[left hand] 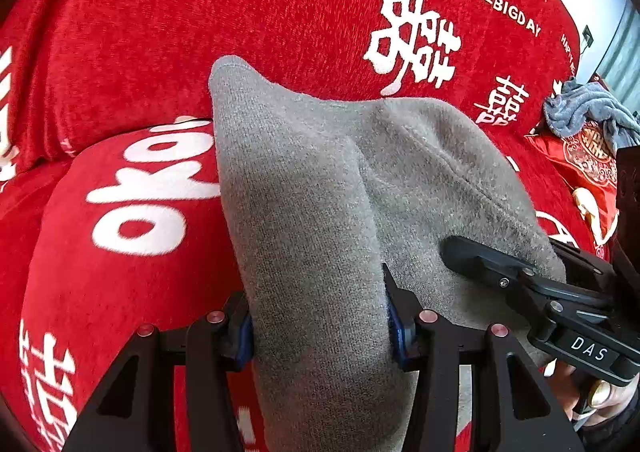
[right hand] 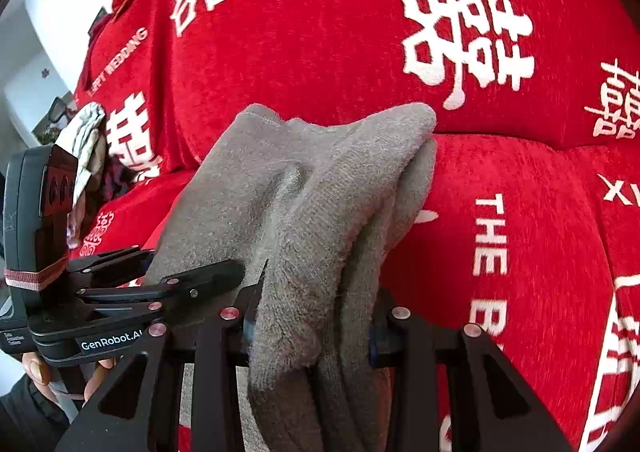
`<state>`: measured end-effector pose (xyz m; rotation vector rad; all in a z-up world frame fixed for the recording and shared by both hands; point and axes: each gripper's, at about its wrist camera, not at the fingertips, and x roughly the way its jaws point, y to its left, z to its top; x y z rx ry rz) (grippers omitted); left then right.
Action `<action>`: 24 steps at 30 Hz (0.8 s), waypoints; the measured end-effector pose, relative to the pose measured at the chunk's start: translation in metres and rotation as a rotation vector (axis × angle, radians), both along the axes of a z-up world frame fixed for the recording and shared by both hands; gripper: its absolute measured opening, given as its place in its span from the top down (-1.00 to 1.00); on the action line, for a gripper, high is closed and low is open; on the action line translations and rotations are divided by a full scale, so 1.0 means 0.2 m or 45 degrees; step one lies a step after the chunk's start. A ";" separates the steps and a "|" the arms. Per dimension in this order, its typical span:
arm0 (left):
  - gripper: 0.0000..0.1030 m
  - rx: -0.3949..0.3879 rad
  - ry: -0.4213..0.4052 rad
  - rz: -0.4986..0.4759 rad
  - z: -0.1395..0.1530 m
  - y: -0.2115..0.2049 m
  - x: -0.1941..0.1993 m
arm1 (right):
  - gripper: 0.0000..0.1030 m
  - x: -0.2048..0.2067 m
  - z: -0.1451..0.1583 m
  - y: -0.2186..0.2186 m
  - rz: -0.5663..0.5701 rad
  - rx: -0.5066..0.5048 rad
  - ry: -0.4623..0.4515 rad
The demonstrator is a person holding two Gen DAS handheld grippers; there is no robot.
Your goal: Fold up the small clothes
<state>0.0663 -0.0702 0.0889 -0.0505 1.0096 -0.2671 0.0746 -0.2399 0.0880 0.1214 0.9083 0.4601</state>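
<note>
Grey fleecy knit garment [left hand: 304,188], soft and thick, hangs bunched between both grippers above a red plush sofa cover printed with white characters and lettering [left hand: 280,12]. The left gripper [left hand: 320,324] has its jaws clamped on one gathered end of the cloth, blue-edged pads pressing in from either side; the right gripper [right hand: 312,328] has its jaws clamped on several stacked layers of the same cloth, and in the left view it reaches in from the right against the fabric. A hand [left hand: 592,388] shows at the right gripper's handle. The garment is lifted clear of the cushion for most of its length, its far corners drooping toward the sofa back. My judgement is that the main risk is the fold going uneven: the right jaws hold a thick wad, so an inner layer could slide out and leave the edges misaligned when the piece is laid down. The plush cover may also drag on the fleece and rumple the lower layer. No container is in view; loose clothes simply lie on the sofa, a crumpled blue-grey cloth [left hand: 588,112] at one end and a pale patterned piece [right hand: 86,140] at the other.
</note>
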 end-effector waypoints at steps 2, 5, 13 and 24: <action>-0.01 0.002 -0.011 0.006 0.02 0.02 -0.07 | 0.25 -0.05 0.01 0.02 0.008 -0.002 -0.007; -0.01 0.000 -0.017 0.016 0.03 0.05 -0.15 | 0.25 -0.14 0.02 0.04 0.018 -0.003 -0.012; -0.01 0.013 -0.026 0.016 0.01 0.10 -0.35 | 0.25 -0.33 -0.01 0.08 0.030 -0.001 -0.015; -0.01 0.025 -0.034 0.018 -0.10 0.12 -0.57 | 0.25 -0.56 -0.08 0.11 0.045 -0.024 -0.018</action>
